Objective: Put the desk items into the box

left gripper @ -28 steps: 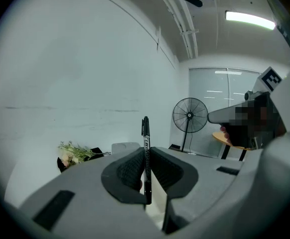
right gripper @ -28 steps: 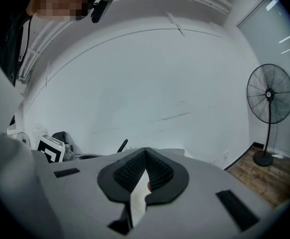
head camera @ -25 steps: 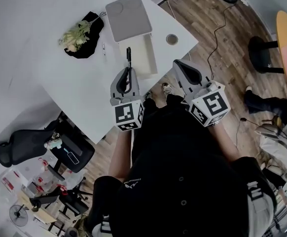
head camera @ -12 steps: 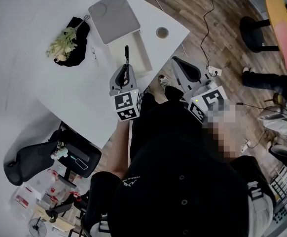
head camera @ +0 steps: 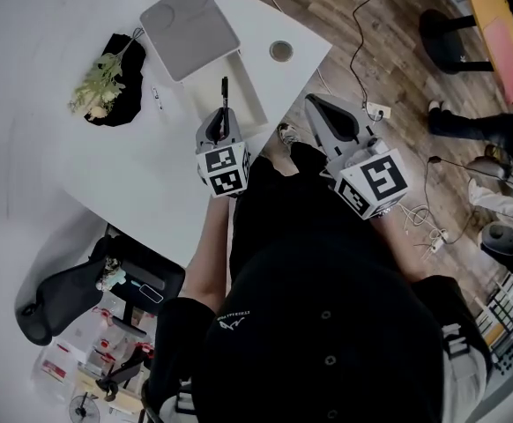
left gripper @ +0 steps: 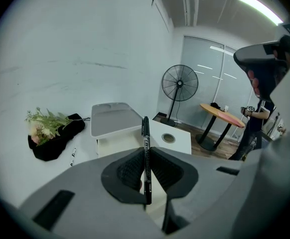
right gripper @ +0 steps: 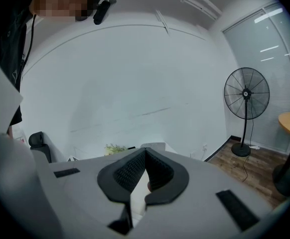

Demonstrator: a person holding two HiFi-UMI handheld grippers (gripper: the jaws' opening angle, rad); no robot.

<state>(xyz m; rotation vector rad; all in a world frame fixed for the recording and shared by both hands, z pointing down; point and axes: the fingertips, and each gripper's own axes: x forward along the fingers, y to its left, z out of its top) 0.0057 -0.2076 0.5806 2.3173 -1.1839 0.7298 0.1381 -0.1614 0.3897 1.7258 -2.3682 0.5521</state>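
Left gripper (head camera: 221, 130): fingers pinch a black pen (left gripper: 145, 148) low on its barrel. The pen points at the box (head camera: 248, 95) at upper centre, probably ready for dropping in.
Right gripper (head camera: 329, 120): fingers pressed together on nothing, held past the table (head camera: 151, 166) edge, apparently idle.
Pen's look: slim, black, with white lettering.
Box: pale and open, grey lid (head camera: 189, 28) at its far end.
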